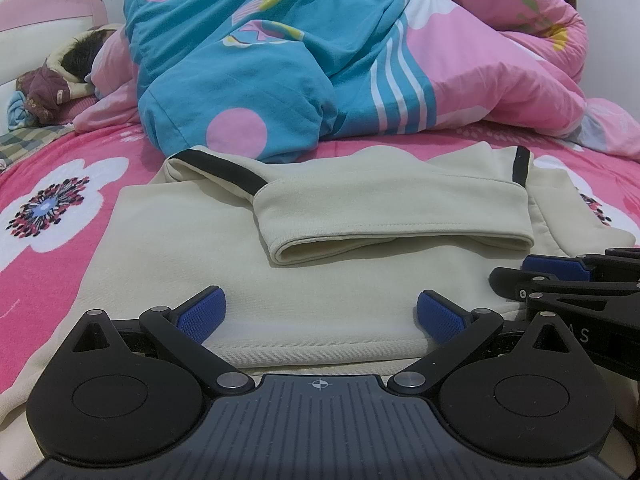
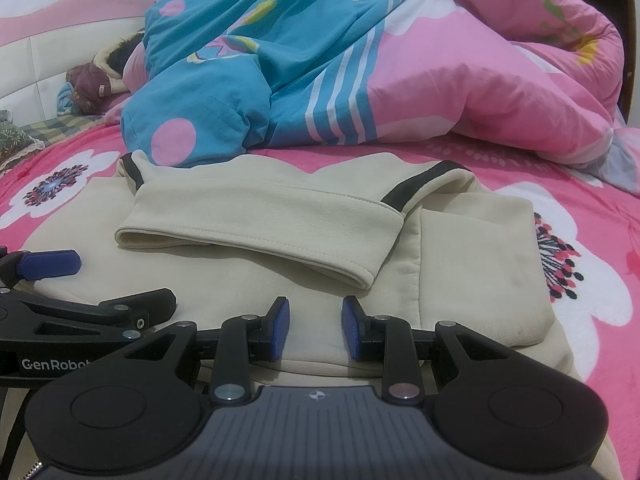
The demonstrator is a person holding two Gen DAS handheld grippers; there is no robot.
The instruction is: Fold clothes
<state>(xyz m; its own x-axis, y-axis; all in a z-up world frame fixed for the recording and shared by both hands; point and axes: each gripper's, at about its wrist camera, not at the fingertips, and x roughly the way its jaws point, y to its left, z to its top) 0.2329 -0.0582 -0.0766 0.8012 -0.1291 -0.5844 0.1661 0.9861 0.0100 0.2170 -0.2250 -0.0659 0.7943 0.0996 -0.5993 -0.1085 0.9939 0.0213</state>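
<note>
Nearest, the left hand-held gripper (image 1: 320, 316) hovers with its blue pads spread wide over the near hem of the cream sweatshirt (image 1: 192, 248), nothing between them. Beside it, the right hand-held gripper (image 2: 316, 328) stands narrowly apart above the same hem, pinching nothing. The sweatshirt lies flat on the pink flowered bedsheet (image 1: 60, 208), sleeves folded across its chest. Behind it is a heaped blue-and-pink quilt (image 1: 280, 60).

A pink flowered bed (image 1: 60, 240) carries a cream garment (image 1: 192, 248) and a bunched quilt (image 1: 280, 60).
</note>
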